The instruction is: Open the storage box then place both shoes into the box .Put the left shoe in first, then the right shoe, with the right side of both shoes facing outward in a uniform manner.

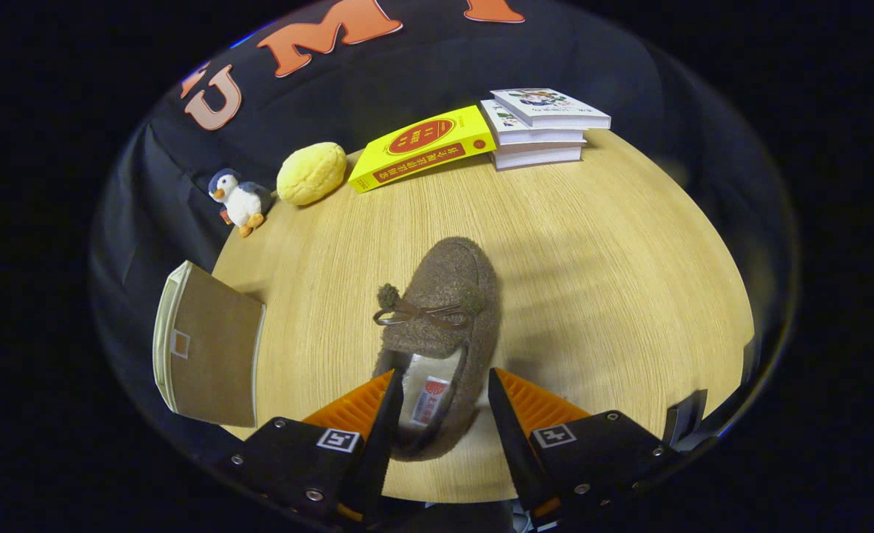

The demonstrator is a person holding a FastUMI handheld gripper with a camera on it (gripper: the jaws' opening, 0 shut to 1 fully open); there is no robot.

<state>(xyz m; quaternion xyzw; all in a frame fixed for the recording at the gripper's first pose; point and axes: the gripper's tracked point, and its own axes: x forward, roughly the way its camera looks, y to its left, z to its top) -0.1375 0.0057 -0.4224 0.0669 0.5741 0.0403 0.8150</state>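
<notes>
Gripper view: the tongs (444, 389) stand spread, the brown shoe's (440, 326) heel between them, toe pointing beyond.

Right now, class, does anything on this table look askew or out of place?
The yellow book sits tilted, one end propped on the stack of books. The brown slipper lies alone, heel between the open tongs, which have not closed on it. Nothing looks spilled or damaged.

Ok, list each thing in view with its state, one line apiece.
claw: open, fingers either side of the shoe's heel, not visibly pressing.
brown shoe: upright on the table, toe pointing away, bow tied.
storage box: brown, beside the shoe; open or shut unclear.
yellow book: closed, propped against the stack.
book stack: closed, piled.
penguin toy: upright.
</notes>
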